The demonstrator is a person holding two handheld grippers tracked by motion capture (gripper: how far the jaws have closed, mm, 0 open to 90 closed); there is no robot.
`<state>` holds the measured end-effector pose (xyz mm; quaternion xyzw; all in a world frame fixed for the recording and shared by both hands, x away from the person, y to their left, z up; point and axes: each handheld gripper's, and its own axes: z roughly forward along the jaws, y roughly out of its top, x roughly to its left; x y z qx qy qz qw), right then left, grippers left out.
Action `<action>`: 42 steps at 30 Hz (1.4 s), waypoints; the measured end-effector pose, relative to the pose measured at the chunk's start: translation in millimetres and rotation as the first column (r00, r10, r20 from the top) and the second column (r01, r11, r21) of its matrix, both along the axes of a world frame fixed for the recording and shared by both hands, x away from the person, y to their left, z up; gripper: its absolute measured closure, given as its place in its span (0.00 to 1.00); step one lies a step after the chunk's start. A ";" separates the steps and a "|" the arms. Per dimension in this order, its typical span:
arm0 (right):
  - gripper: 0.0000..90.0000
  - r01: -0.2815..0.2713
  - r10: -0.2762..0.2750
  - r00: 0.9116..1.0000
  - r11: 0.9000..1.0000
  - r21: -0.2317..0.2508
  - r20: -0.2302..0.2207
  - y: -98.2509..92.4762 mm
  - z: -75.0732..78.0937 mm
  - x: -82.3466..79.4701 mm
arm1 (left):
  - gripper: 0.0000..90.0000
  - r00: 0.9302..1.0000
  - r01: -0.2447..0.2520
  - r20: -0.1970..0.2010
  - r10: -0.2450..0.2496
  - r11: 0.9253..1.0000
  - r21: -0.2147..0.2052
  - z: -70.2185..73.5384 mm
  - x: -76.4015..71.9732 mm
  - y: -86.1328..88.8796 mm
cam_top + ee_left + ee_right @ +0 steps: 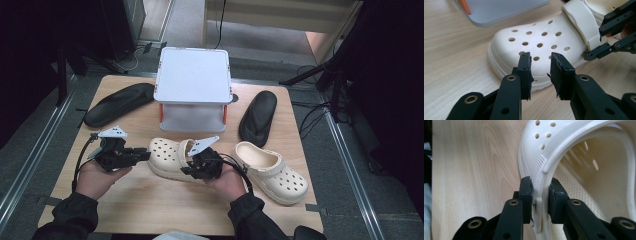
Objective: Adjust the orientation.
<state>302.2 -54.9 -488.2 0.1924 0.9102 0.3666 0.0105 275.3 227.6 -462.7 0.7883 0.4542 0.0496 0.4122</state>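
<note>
**Cream clog gripped at one side, second grip not yet made**

While the right tongs (541, 195) are clamped on the side wall of the cream clog (170, 157), at the strap hinge, the left tongs (540, 72) stand apart just short of its toe, with nothing pressed between them. So one hold looks secured and the other is still to come; the clog rests flat on the table (150, 200), in front of the white box (192, 82). It is a pale foam shoe with a perforated upper, a ribbed sole edge and its strap folded forward. Its partner (272, 172) lies just to the right.
</note>
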 end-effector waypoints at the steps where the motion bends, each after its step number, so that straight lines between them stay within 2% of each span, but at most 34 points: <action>1: 0.83 -0.001 0.001 1.000 1.000 -0.007 0.007 0.2 0.3 -0.4 | 0.80 1.000 0.000 0.000 0.000 1.000 0.000 0.0 0.0 0.0; 3: 0.79 0.003 -0.003 1.000 1.000 -0.010 0.016 0.5 1.3 -1.1 | 0.82 1.000 0.006 0.000 -0.006 1.000 0.007 -1.1 -0.1 -2.1; 4: 0.71 0.003 -0.003 1.000 1.000 -0.020 0.010 -0.5 4.4 -1.4 | 0.83 1.000 0.013 -0.002 -0.013 1.000 0.012 -1.3 -0.8 -3.5; 5: 0.68 0.007 -0.006 1.000 1.000 -0.018 0.001 -1.7 6.5 -1.4 | 0.84 1.000 0.011 0.001 -0.011 1.000 0.013 -1.4 -1.1 -3.9; 6: 0.68 0.007 -0.006 1.000 1.000 -0.018 0.001 -1.7 6.5 -1.4 | 0.86 1.000 0.011 0.001 -0.011 1.000 0.013 -1.4 -1.1 -3.9; 8: 0.68 0.006 -0.006 1.000 1.000 -0.001 -0.005 -9.3 15.8 -3.6 | 0.89 1.000 0.006 0.016 -0.006 1.000 0.013 -1.6 -3.1 -4.3; 10: 0.70 0.010 -0.010 1.000 1.000 0.002 -0.007 -15.8 21.9 -4.8 | 0.90 1.000 -0.001 0.025 0.001 1.000 0.002 -2.7 -4.7 -4.6; 12: 0.79 0.008 -0.008 1.000 1.000 0.010 -0.012 -22.3 26.3 -4.3 | 0.92 1.000 0.004 0.015 -0.004 1.000 0.012 -4.7 -4.6 -5.2; 13: 0.79 0.008 -0.008 1.000 1.000 0.010 -0.012 -22.3 26.3 -4.3 | 0.93 1.000 0.004 0.015 -0.004 1.000 0.012 -4.7 -4.6 -5.2; 14: 0.91 0.025 -0.025 1.000 1.000 0.019 -0.015 -31.0 29.7 -2.5 | 0.94 1.000 0.003 0.000 -0.003 1.000 0.016 -6.7 -4.4 -6.3; 16: 0.95 0.036 -0.035 0.999 0.999 0.020 -0.015 -33.6 30.2 -1.7 | 0.95 1.000 0.003 0.000 -0.003 1.000 0.018 -7.8 -4.7 -7.3; 17: 1.00 0.067 -0.067 0.998 0.998 0.018 -0.014 -40.8 29.6 3.4 | 0.96 1.000 0.006 -0.003 -0.006 1.000 0.020 -9.2 -5.1 -8.7; 19: 1.00 0.099 -0.099 0.995 0.995 0.012 -0.014 -44.6 27.5 8.7 | 0.96 1.000 0.005 -0.004 -0.005 1.000 0.023 -10.9 -5.7 -10.2; 23: 1.00 0.146 -0.146 0.989 0.989 -0.004 0.018 -46.4 20.6 19.3 | 0.98 1.000 0.003 -0.012 -0.003 1.000 0.030 -16.3 -7.5 -13.4; 25: 1.00 0.150 -0.150 0.988 0.989 -0.005 0.020 -46.3 18.7 22.1 | 0.99 1.000 0.003 -0.016 -0.003 0.999 0.033 -17.4 -8.0 -14.4; 27: 1.00 0.175 -0.174 0.984 0.984 -0.023 0.034 -45.8 14.4 29.0 | 0.99 1.000 0.003 -0.010 -0.003 0.999 0.043 -19.9 -8.6 -16.3; 31: 1.00 0.199 -0.198 0.979 0.980 -0.022 0.039 -43.5 14.0 36.2 | 0.99 1.000 -0.004 -0.008 0.005 0.999 0.042 -23.8 -9.1 -17.7; 35: 1.00 0.206 -0.205 0.978 0.979 -0.014 0.051 -40.5 15.4 42.1 | 0.99 1.000 -0.017 -0.023 0.018 0.999 0.038 -29.4 -8.8 -17.1; 38: 1.00 0.211 -0.210 0.977 0.977 -0.033 0.047 -35.8 13.4 44.2 | 0.99 0.999 -0.019 -0.029 0.021 0.999 0.041 -31.8 -8.1 -16.1; 42: 1.00 0.229 -0.228 0.972 0.973 -0.018 0.058 -34.9 13.9 47.1 | 0.99 0.999 -0.009 -0.035 0.010 0.999 0.048 -33.7 -8.3 -19.5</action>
